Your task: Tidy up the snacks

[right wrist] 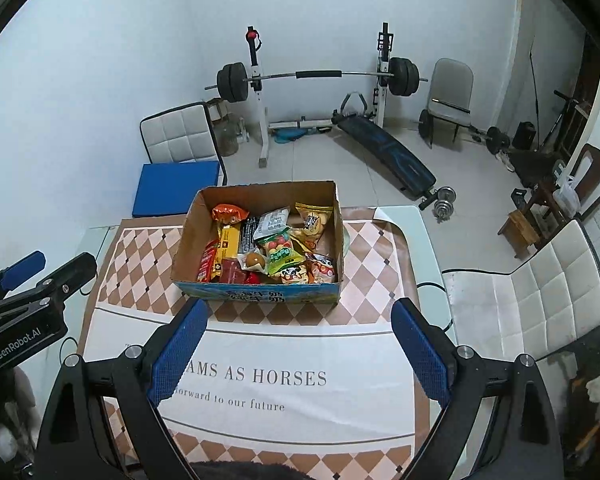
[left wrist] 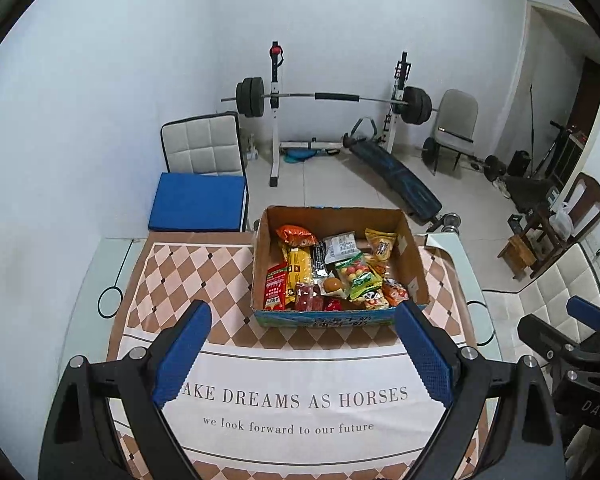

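An open cardboard box [left wrist: 414,264] [right wrist: 188,226] stands on the checkered tablecloth [left wrist: 204,276] [right wrist: 140,256], at the table's far side. Inside lie several snack packets: an orange bag [left wrist: 296,235] [right wrist: 229,213], a yellow pack [left wrist: 299,267] [right wrist: 229,242], a red pack [left wrist: 275,285], a green candy bag [left wrist: 358,276] [right wrist: 280,254]. My left gripper [left wrist: 303,322] hangs open above the cloth, short of the box's front wall, nothing between its blue pads. My right gripper [right wrist: 300,320] is likewise open and empty, nearer than the box.
White padded chairs stand at the right [right wrist: 540,300] and beyond the table's far left [left wrist: 204,144], the latter with a blue cushion [left wrist: 198,202]. A barbell rack [left wrist: 324,98], a bench and dumbbells [right wrist: 444,198] fill the floor behind. The other gripper shows at each view's side.
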### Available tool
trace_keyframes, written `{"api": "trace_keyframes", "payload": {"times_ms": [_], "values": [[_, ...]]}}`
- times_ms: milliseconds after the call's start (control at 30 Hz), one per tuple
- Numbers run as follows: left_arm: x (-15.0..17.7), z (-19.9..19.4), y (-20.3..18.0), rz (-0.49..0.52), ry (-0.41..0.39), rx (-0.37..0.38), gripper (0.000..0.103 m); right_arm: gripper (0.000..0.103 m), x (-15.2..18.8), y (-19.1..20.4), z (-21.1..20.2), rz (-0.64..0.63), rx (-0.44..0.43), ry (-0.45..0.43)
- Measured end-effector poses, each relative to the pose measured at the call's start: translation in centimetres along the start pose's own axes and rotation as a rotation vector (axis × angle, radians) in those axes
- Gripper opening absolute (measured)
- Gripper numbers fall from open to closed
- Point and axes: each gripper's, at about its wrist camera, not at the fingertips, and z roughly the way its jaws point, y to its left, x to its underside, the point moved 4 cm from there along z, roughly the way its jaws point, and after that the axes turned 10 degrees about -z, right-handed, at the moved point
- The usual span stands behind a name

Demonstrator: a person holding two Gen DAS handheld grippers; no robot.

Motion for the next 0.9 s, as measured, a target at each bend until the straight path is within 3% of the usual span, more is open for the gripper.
{"api": "trace_keyframes", "payload": {"times_ms": [367, 633, 700, 900], "values": [[0.1, -0.3, -0.2, 0.001, -0.040, -0.014, 0.094, 0.100, -0.2, -0.4, -0.9, -0.002, 0.035, -0.032], [-0.1, 2.0, 0.1, -0.009, -0.026, -0.020, 0.094, 0.101, -1.2, -0.7, 2.0, -0.006, 0.074, -0.038], [0.0, 2.9, 0.0, 0.004, -0.013, -0.026, 0.102, 0.101, -1.4, -0.8, 3.1, -0.004, 0.080, -0.029], [0.3, 4.9, -0.5, 0.029, -0.006, -0.053, 0.102, 0.101, -1.9, -1.0, 5.1, 0.002, 0.086, -0.018]]}}
